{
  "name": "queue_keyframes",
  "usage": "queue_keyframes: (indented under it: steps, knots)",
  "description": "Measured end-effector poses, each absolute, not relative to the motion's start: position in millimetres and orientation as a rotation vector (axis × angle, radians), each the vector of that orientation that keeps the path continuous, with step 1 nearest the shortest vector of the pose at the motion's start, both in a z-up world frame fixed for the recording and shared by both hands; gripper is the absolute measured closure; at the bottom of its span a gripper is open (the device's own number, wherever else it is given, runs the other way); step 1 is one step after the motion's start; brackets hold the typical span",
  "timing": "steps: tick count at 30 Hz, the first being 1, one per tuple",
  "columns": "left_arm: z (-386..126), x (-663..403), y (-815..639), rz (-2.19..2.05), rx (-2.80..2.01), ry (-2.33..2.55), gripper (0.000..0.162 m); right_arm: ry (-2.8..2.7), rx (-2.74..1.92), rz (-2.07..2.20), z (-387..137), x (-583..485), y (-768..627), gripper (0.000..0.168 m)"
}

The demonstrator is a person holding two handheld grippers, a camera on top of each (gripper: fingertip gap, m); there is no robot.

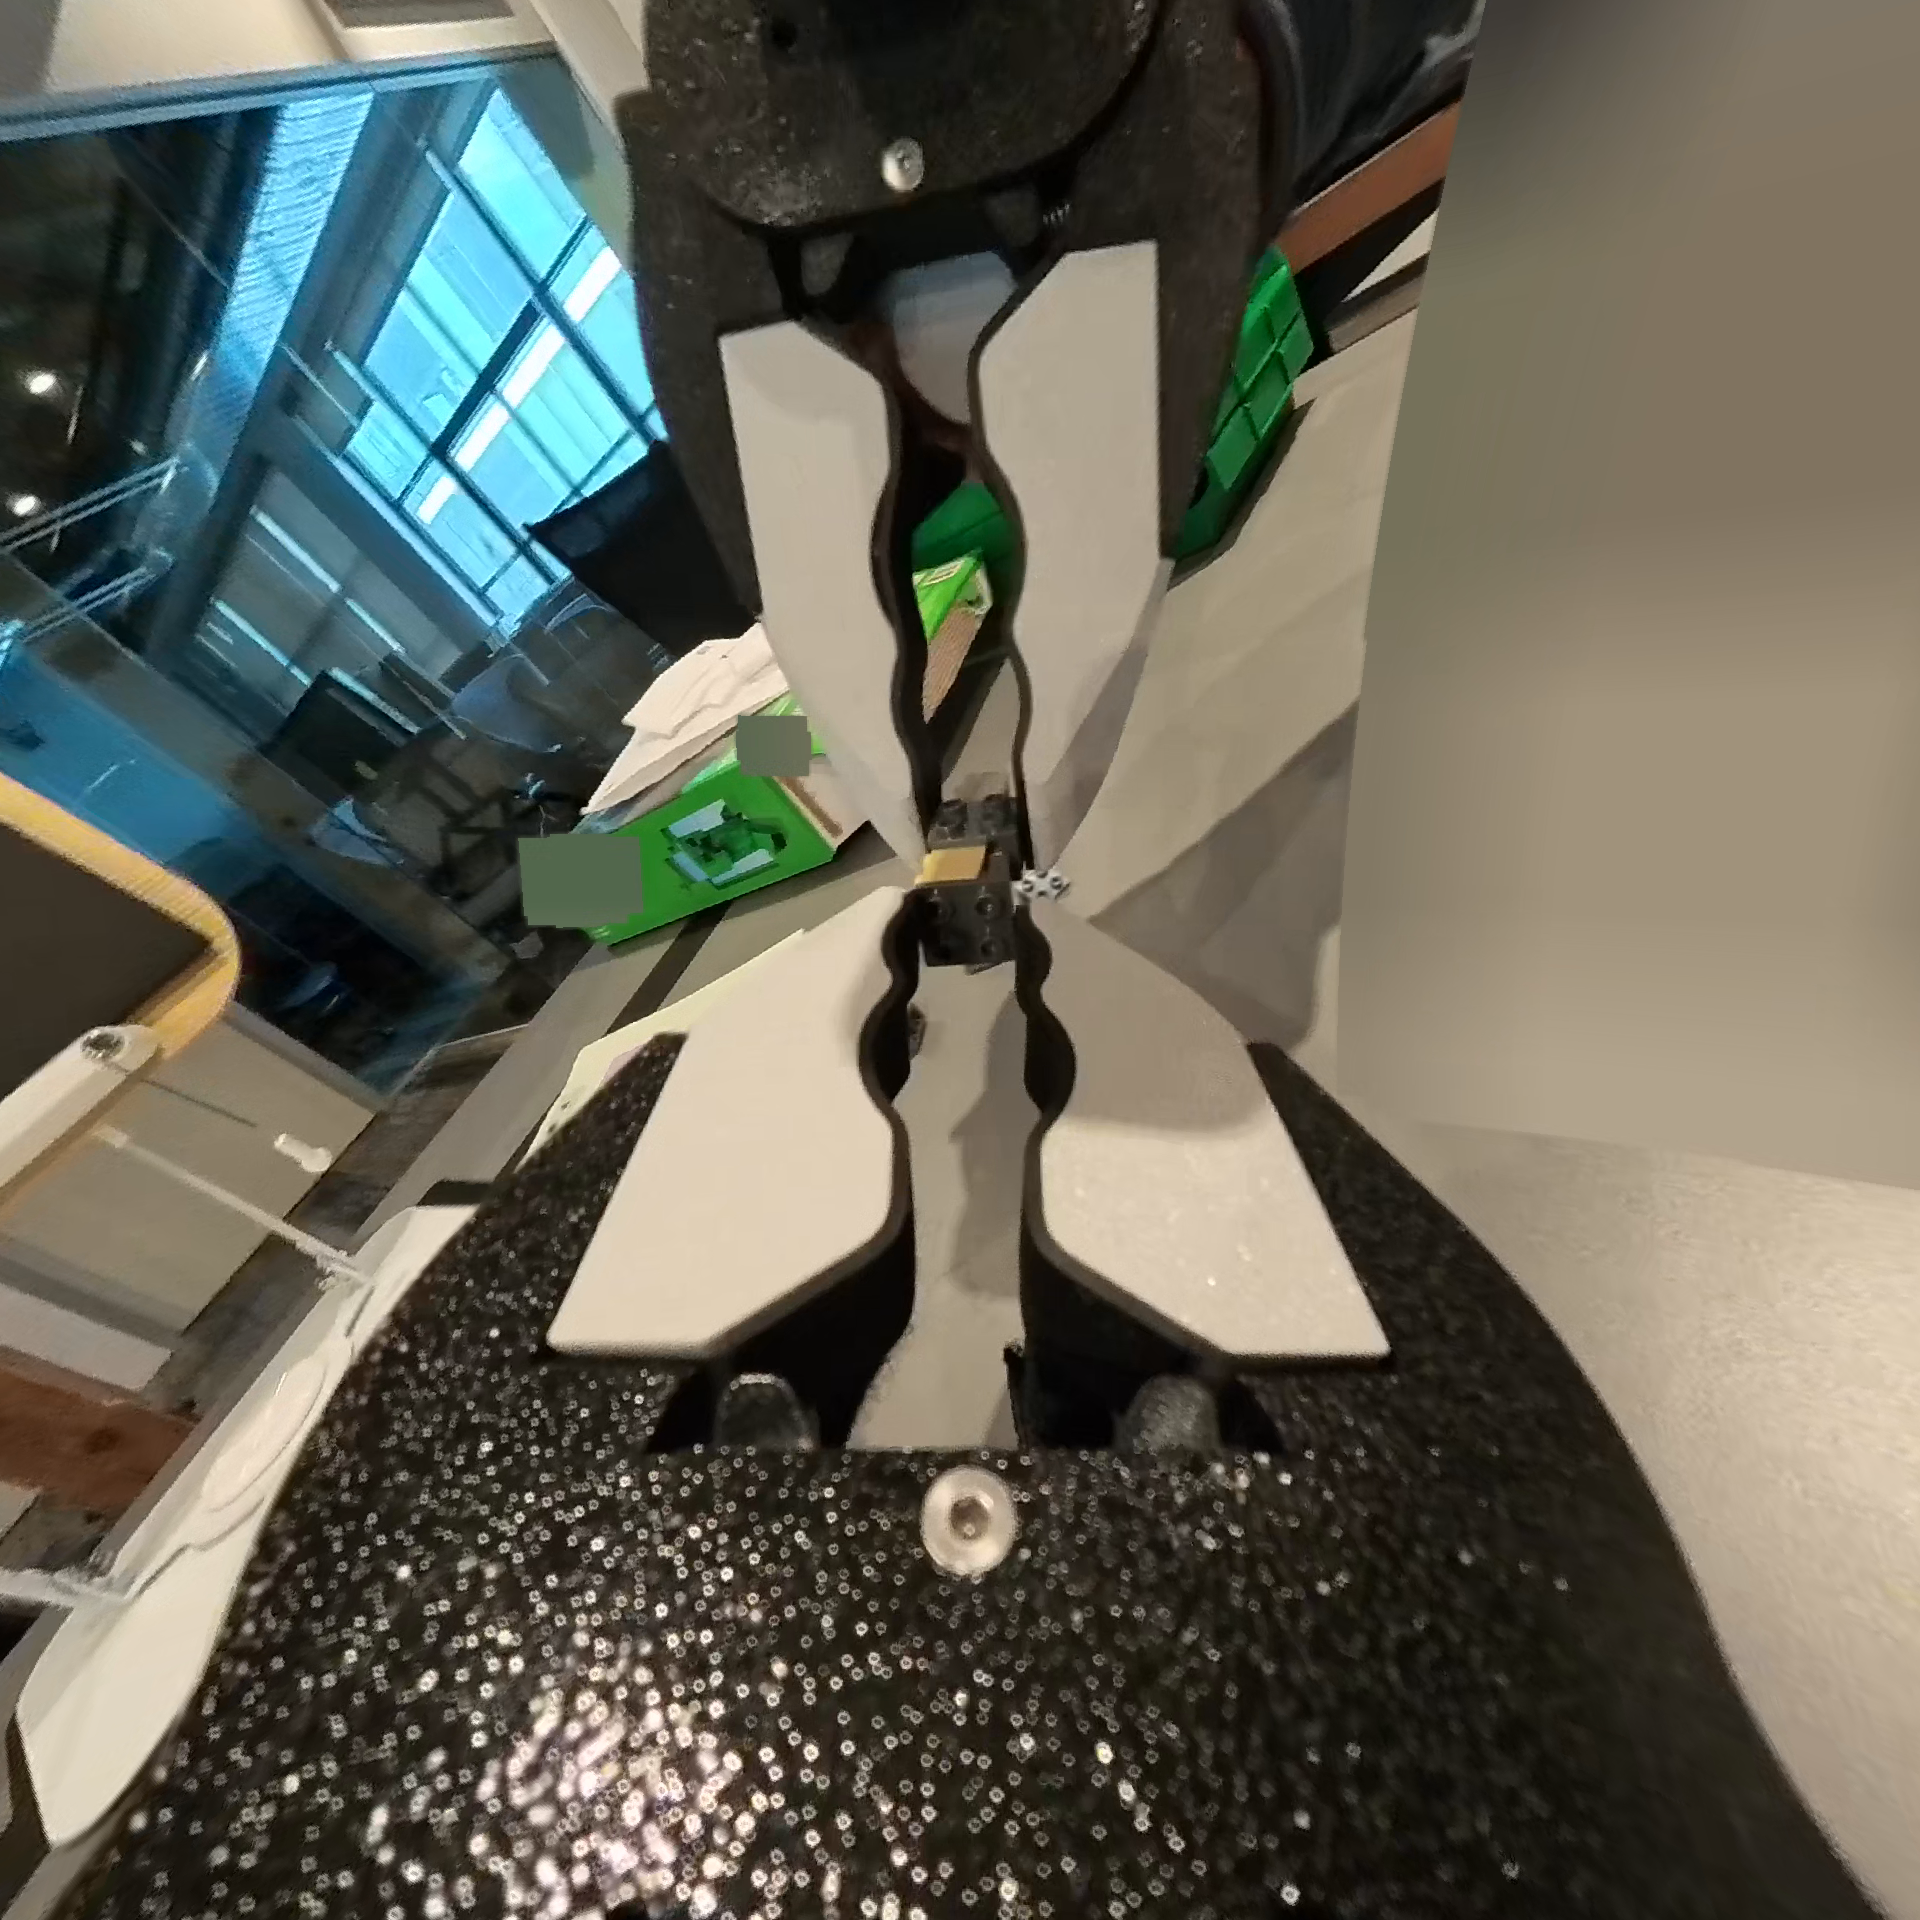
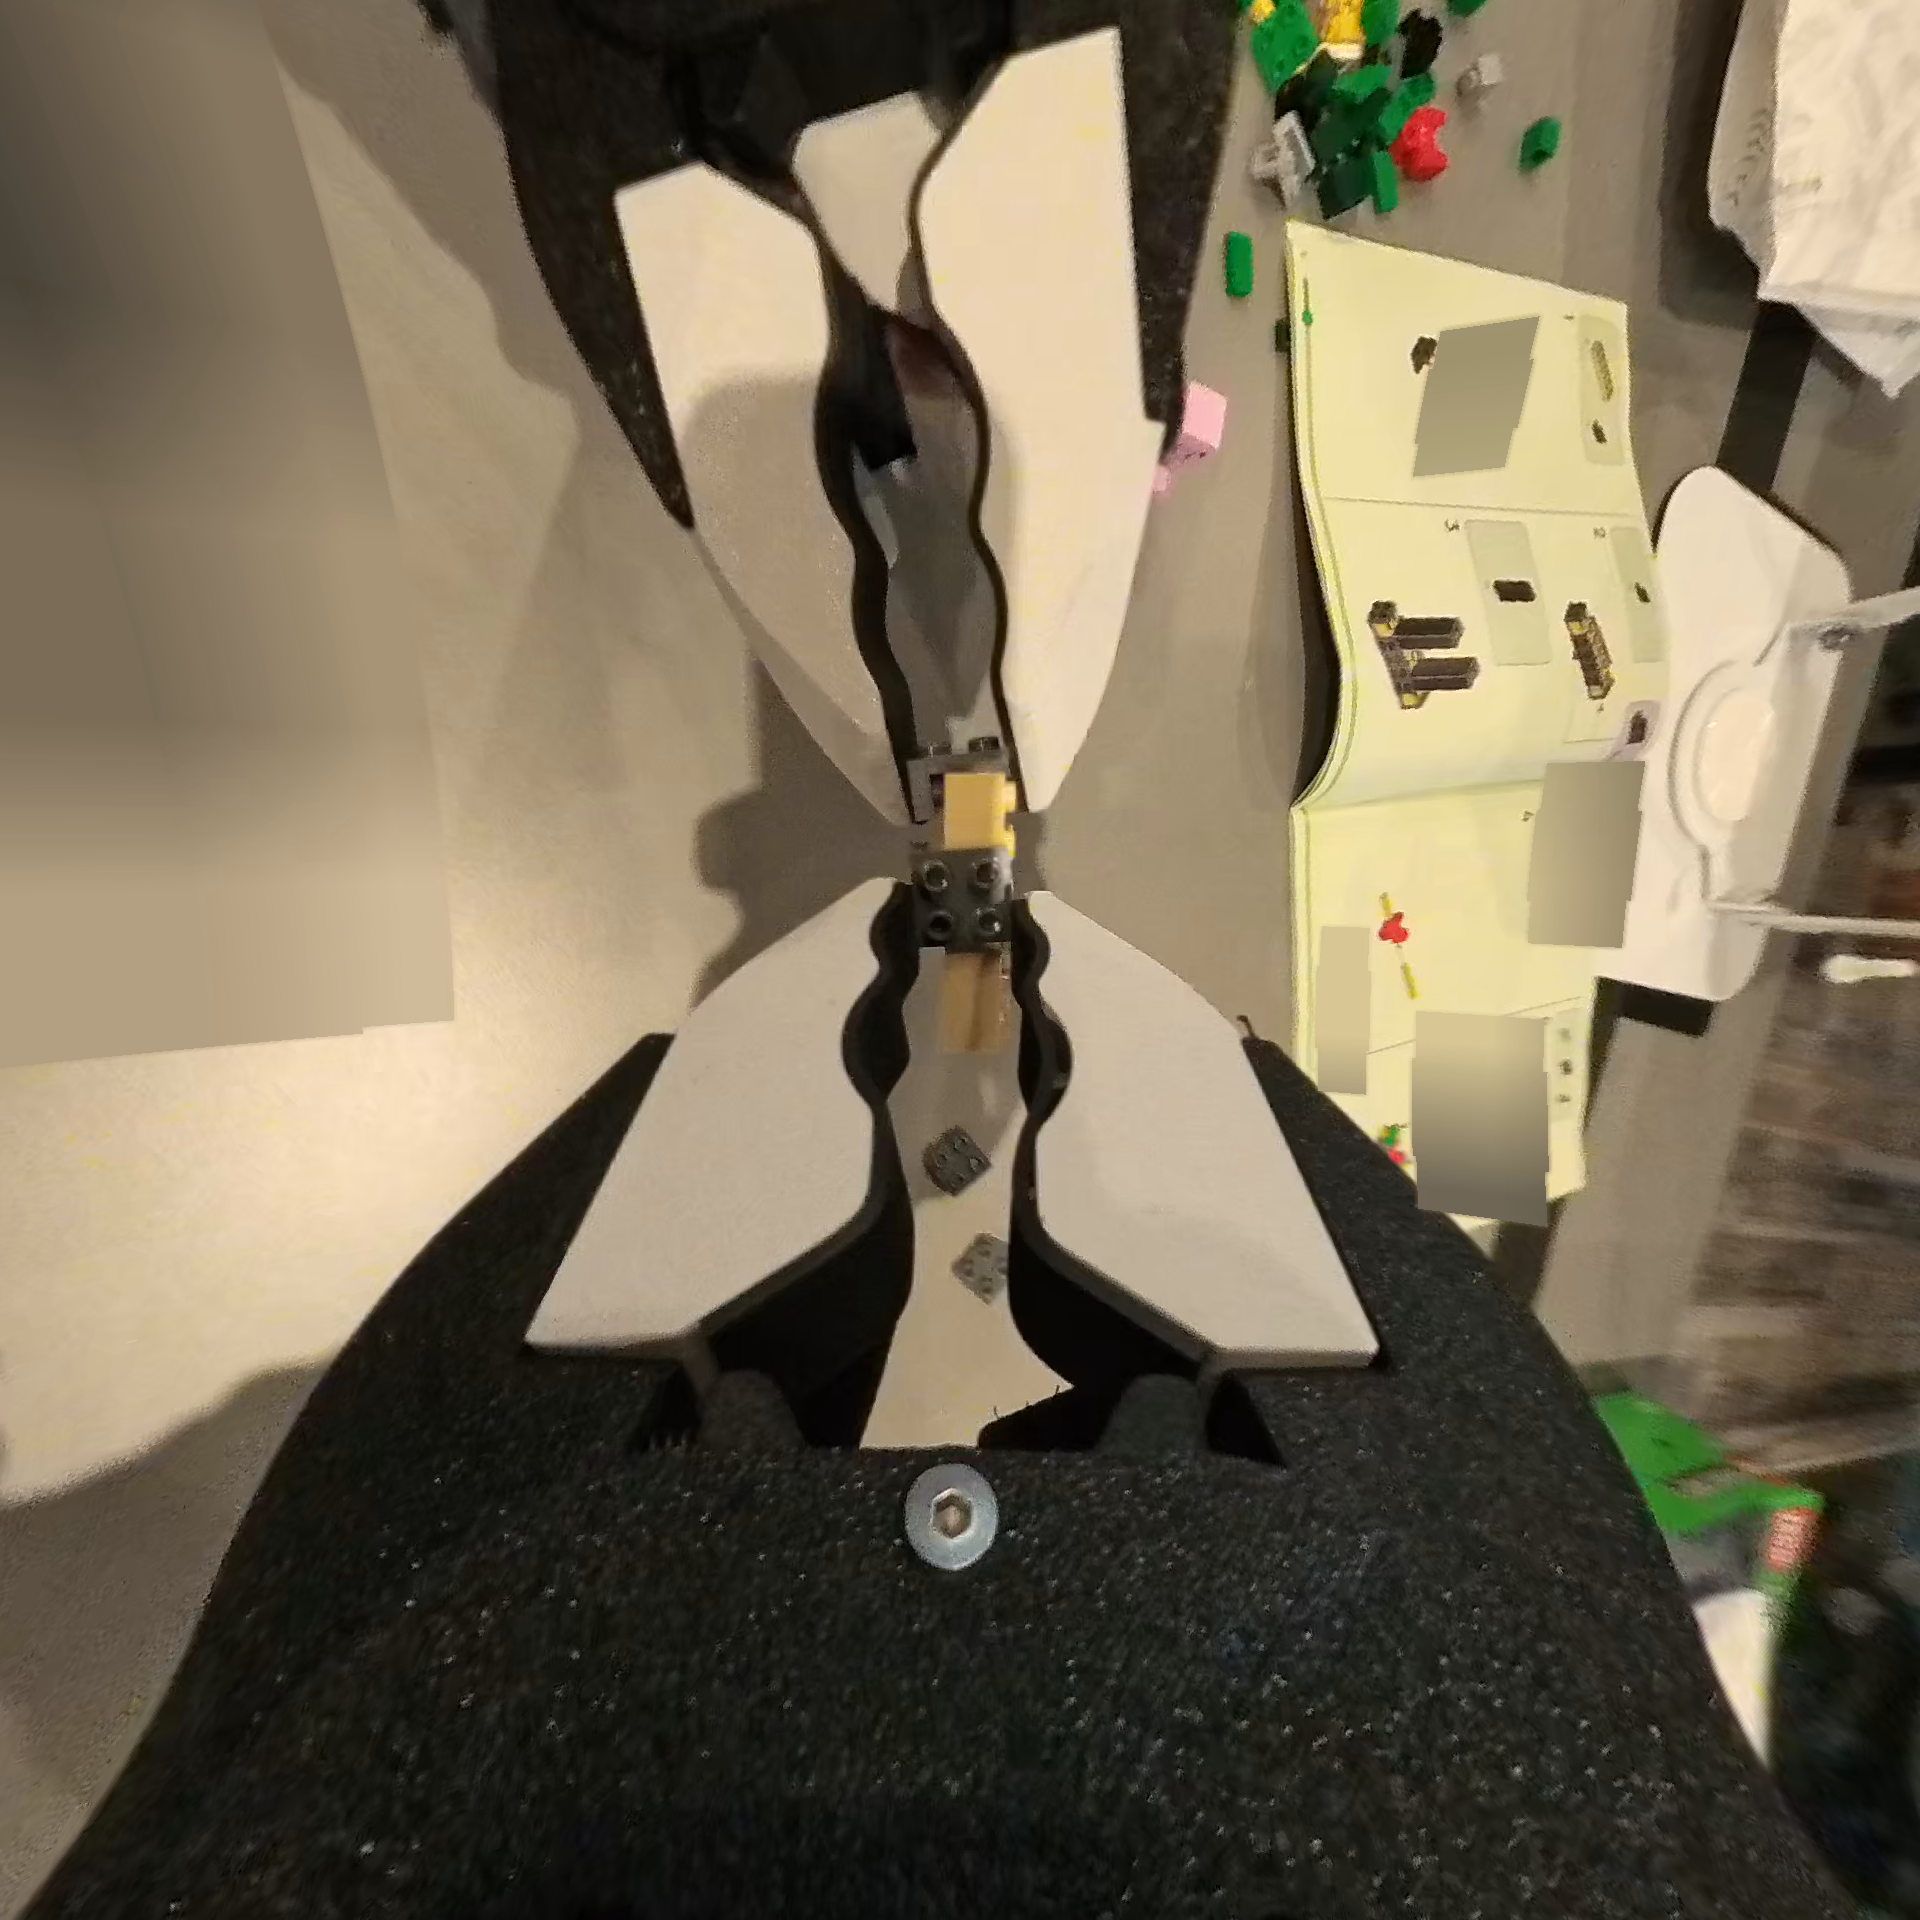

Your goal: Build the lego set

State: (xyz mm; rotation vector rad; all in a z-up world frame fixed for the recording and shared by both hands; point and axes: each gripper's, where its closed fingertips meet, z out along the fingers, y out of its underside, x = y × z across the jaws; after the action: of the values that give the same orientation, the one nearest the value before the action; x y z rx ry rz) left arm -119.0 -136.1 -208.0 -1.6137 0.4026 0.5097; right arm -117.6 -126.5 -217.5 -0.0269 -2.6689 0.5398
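Both my grippers meet tip to tip, left gripper (image 1: 971, 914) clamped on black brick (image 1: 968, 925), right gripper (image 2: 961, 904) gripping the same black-and-tan brick stack (image 2: 966, 862), booklet (image 2: 1455, 727) on worktop (image 2: 1257, 520)

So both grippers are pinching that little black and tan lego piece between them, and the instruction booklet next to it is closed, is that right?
Not quite: the instruction booklet lies open, its pages spread on the grey table, as the right wrist view shows. The rest holds: the left gripper and the right gripper meet tip to tip, both shut on the black and tan lego piece.
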Motion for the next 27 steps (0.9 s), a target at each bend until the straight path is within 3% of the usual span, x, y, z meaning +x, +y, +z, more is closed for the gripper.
queue_keyframes:
  steps: [12,27]
  knots:
    - [-207.9,-109.4,-132.8,0.512,-1.579,0.455,0.146,-2.566,0.246,0.424,-217.4,-112.5,-124.1,0.151]
    - [-209.2,-117.7,-134.0,0.528,-1.601,0.421,0.146,-2.539,0.201,0.362,-217.7,-120.6,-123.8,0.151]
